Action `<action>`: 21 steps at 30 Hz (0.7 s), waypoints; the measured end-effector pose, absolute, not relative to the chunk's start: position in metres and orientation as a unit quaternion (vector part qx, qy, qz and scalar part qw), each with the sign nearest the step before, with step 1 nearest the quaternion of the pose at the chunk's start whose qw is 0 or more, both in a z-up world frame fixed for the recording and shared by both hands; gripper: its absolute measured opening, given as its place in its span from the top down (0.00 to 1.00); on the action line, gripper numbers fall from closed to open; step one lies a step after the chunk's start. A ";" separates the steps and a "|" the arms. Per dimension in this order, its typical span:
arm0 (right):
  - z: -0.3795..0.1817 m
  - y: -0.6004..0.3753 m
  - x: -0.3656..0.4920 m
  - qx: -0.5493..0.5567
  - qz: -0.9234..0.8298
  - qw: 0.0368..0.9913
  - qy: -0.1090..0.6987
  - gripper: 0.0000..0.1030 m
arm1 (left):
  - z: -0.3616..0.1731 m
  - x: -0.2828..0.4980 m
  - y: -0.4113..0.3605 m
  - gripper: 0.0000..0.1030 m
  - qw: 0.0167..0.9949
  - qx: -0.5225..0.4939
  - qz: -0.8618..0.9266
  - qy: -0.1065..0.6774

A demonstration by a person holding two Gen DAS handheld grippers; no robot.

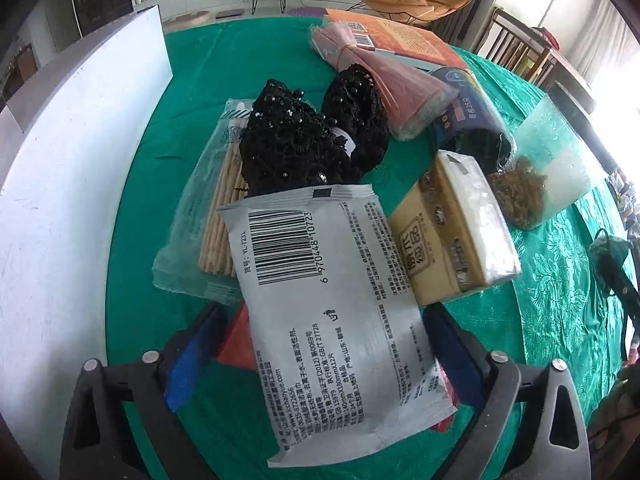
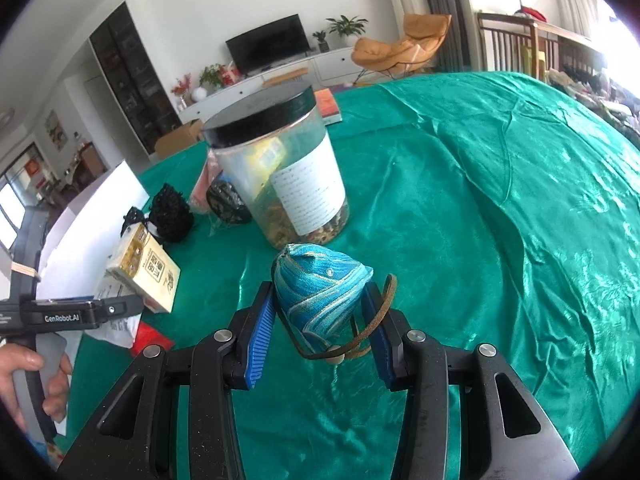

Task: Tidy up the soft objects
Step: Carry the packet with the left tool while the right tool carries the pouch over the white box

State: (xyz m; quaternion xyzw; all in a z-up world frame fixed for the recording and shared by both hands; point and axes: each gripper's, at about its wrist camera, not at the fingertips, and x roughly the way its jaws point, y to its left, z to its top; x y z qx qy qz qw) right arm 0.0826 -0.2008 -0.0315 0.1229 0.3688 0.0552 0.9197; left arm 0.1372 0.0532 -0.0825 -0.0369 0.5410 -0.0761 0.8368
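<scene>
Green satin cloth (image 2: pixel 500 200) covers the table in a living room. Nearest in the left wrist view, the left gripper (image 1: pixel 320 344) stands fairly wide with a white wet-wipe packet (image 1: pixel 320 300) between its blue pads; whether they press it I cannot tell. At 1 o'clock beyond lies a tissue pack (image 1: pixel 452 236), at 12 a black beaded knit piece (image 1: pixel 312 136) over a skewer packet (image 1: pixel 208 216), farther a pink bundle (image 1: pixel 384 76) and orange book (image 1: pixel 396 32). The right gripper (image 2: pixel 324 312), half closed, pinches a turquoise fabric pouch (image 2: pixel 320 284) with a brown cord, lifted. At 12 o'clock behind it stands a black-lidded jar (image 2: pixel 280 168)
</scene>
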 end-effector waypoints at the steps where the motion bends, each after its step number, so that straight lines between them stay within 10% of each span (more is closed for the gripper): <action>1: -0.024 -0.208 0.087 0.124 0.049 0.922 0.364 0.55 | -0.080 0.137 0.055 0.35 0.838 -0.046 -0.085 0.537; 21: 0.080 -0.220 0.135 0.060 0.039 0.936 0.346 0.55 | 0.026 0.087 0.146 0.39 0.875 -0.199 -0.117 0.425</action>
